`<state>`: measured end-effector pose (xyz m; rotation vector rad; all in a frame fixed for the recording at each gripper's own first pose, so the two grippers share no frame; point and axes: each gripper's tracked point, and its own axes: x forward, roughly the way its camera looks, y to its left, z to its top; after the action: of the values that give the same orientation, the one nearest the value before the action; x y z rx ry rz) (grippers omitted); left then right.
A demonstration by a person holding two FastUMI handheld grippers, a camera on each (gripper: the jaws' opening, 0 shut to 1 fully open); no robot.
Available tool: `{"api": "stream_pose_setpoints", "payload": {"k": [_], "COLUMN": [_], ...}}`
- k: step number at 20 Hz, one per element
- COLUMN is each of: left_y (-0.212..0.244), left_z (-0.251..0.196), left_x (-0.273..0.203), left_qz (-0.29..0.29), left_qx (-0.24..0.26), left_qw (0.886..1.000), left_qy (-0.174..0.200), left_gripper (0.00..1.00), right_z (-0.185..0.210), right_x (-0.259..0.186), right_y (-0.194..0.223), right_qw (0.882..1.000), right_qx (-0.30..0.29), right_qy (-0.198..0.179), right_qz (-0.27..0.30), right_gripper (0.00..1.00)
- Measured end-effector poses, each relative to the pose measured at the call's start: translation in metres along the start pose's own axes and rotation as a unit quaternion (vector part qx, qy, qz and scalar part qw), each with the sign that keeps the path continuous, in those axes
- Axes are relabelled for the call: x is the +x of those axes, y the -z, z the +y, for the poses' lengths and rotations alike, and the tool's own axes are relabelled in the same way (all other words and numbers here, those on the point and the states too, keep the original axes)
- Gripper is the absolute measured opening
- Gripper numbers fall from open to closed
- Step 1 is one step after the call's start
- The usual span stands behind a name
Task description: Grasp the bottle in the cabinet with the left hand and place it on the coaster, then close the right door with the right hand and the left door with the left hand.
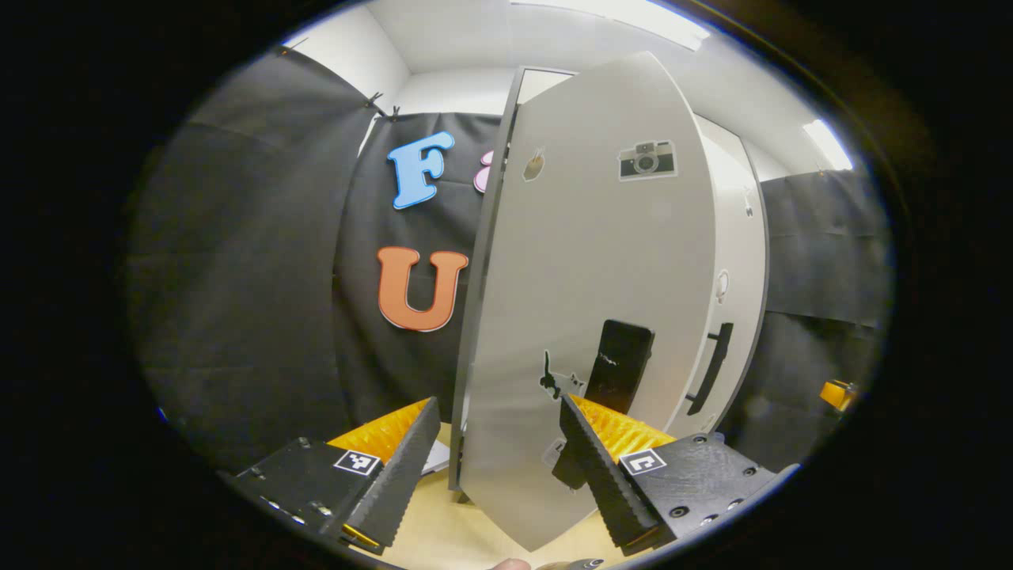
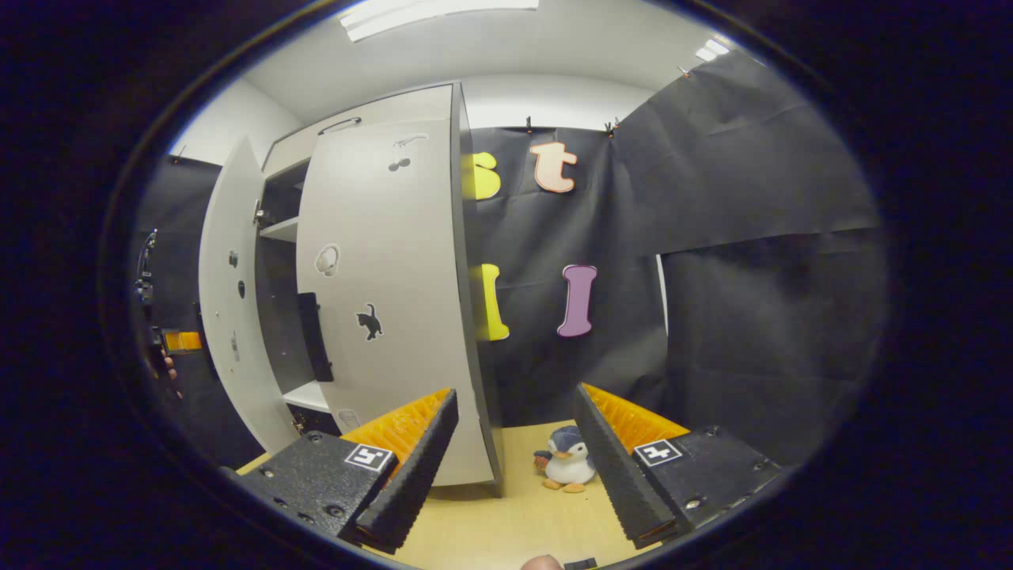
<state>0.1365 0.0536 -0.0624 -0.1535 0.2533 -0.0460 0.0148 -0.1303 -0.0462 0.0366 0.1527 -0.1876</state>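
Left gripper [image 1: 498,443], fingers spread apart and empty, sits close to the part-open left door [image 1: 586,301]. Right gripper [image 2: 514,435], fingers also apart and empty, faces the closed right door [image 2: 388,317]; a penguin toy [image 2: 566,461] stands on the table [image 2: 506,522] beyond.

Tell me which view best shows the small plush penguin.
Right gripper view: the small grey-and-white plush penguin stands on the wooden tabletop, unobstructed beside the pale grey cabinet. Left gripper view faces the cabinet's left door instead.

the left door [image 1: 586,301], pale grey with stickers and a dark handle, stands ajar between the left hand-held gripper's [image 1: 495,459] spread fingers; the right door [image 2: 380,301] looks shut.
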Motion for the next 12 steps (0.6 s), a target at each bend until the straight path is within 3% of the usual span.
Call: {"api": "stream_pose_setpoints", "payload": {"k": [2,5,6,7,10,11,12], "left_y": [0.001,0.003,0.004,0.005,0.003,-0.001,-0.002], "left_z": [-0.012,-0.027,-0.032,-0.037,-0.056,-0.062,-0.068], "left_x": [0.005,0.014,0.019,0.022,0.031,0.032,0.032], "left_qz": [0.001,0.001,0.001,0.006,0.003,-0.001,-0.003], "left_qx": [0.0,0.01,0.014,0.017,0.022,0.023,0.027], "left_qw": [1.0,1.0,0.999,0.999,0.999,0.998,0.998], "left_qy": [0.015,0.027,0.03,0.032,0.045,0.052,0.056], "left_gripper": [1.0,1.0,0.95,1.0,1.0,0.95,1.0], "right_z": [-0.001,-0.008,-0.008,-0.008,-0.005,-0.006,-0.005], "right_x": [-0.001,-0.003,-0.003,-0.002,-0.007,-0.005,-0.005], "right_y": [0.001,0.005,0.004,0.005,0.001,0.0,-0.003], "right_qw": [1.0,1.0,1.0,1.0,1.0,1.0,1.0], "right_qx": [-0.004,-0.004,-0.002,0.0,-0.001,-0.005,-0.01], "right_qy": [0.002,0.012,0.011,0.01,0.007,0.006,0.004], "right_qz": [-0.002,0.002,0.003,0.004,-0.001,-0.005,-0.009], "right_gripper": [0.96,0.96,0.96,0.96,0.96,0.96,0.96]}}
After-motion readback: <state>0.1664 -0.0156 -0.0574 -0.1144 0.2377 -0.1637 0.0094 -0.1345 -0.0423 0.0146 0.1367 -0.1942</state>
